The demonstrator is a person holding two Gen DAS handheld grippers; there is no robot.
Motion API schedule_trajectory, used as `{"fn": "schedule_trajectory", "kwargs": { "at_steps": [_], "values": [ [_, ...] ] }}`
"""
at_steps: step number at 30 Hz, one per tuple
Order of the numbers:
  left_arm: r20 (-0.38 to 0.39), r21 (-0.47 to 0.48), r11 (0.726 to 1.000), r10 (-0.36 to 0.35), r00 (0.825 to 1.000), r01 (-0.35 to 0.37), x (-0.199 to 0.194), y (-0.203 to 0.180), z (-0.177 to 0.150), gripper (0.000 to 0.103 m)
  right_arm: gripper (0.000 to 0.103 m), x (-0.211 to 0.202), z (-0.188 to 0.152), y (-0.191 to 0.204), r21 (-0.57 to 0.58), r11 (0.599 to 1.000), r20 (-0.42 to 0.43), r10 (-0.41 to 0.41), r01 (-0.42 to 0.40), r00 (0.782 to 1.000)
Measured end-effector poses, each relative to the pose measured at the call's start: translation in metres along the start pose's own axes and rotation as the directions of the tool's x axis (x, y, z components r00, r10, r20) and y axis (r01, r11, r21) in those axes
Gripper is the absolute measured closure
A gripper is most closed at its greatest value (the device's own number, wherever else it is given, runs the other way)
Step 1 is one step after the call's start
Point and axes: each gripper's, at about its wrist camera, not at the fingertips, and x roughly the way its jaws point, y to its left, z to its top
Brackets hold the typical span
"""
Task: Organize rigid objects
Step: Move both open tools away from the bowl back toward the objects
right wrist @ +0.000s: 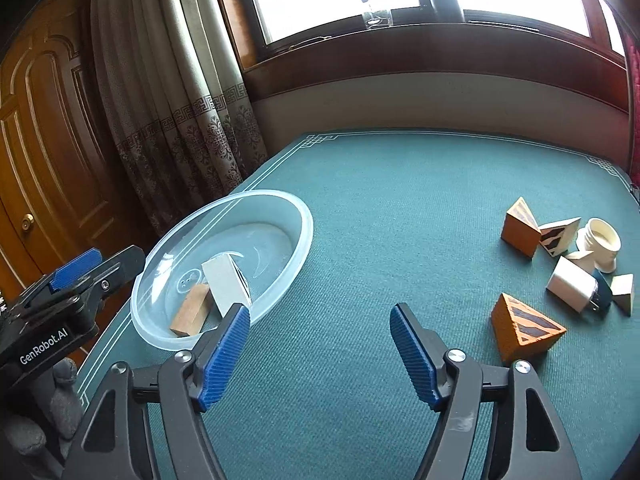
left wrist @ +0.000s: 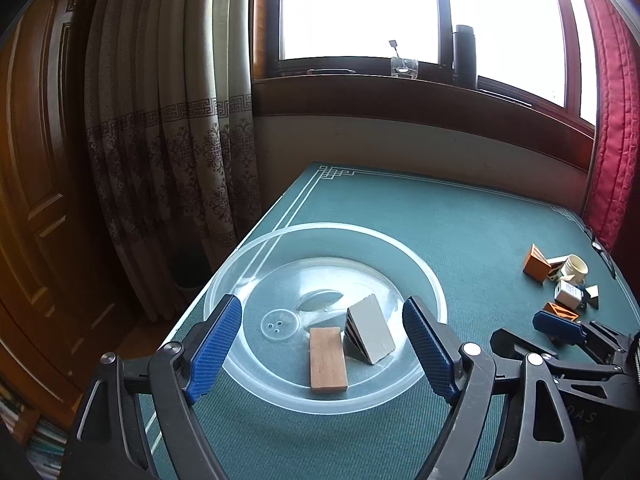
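- While my left fingers point(left wrist: 322, 350) stand spread wide with nothing between them, they hang over the near rim of the clear bowl point(left wrist: 424, 280), which sits at the left edge of the green table point(left wrist: 460, 216).
- Inside that bowl lie a wooden block point(left wrist: 327, 360) and a grey wedge point(left wrist: 372, 330), touching each other near the bowl's near side.
- On the other side, my right fingers point(right wrist: 320, 354) are spread as well and hold nothing; only bare cloth shows between them.
- Open room: a broad stretch of bare green cloth runs from the bowl across the middle of the table to its far edge below the window sill.
- At the table's right side the remaining things cluster close together: an orange wedge point(right wrist: 524, 330) nearest my right fingers, another orange wedge point(right wrist: 520, 232) farther back, a white striped wedge point(right wrist: 560, 236), a cream cap point(right wrist: 600, 244), a white charger plug point(right wrist: 572, 284) and a small grey wedge point(right wrist: 624, 294).
- A white line border point(right wrist: 400, 134) with key-pattern corners marks the table's edges; the bowl's left rim overlaps it.
- Left of the table stands a patterned curtain point(right wrist: 180, 100), with a wooden door point(right wrist: 48, 140) beyond it.
- Writing: "GenRobot.AI" reads on the left gripper's body in the right wrist view.
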Motion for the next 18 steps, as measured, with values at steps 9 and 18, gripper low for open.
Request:
{"fn": "schedule_trajectory", "kwargs": {
  "at_steps": [9,18],
  "values": [
    [-0.012,0.048,0.998,-0.03,0.999,0.031,-0.002,-0.026,-0.005,0.019,0.017,-0.018,-0.009,-0.023,0.037,0.998,0.013,-0.045,0.044,0.999],
    [-0.039,0.102,0.992,-0.076,0.996,0.08,0.0,-0.056,-0.01,0.019,0.017,-0.046,-0.016,-0.067,0.089,0.987,0.031,-0.136,0.132,0.99]
  ]
}}
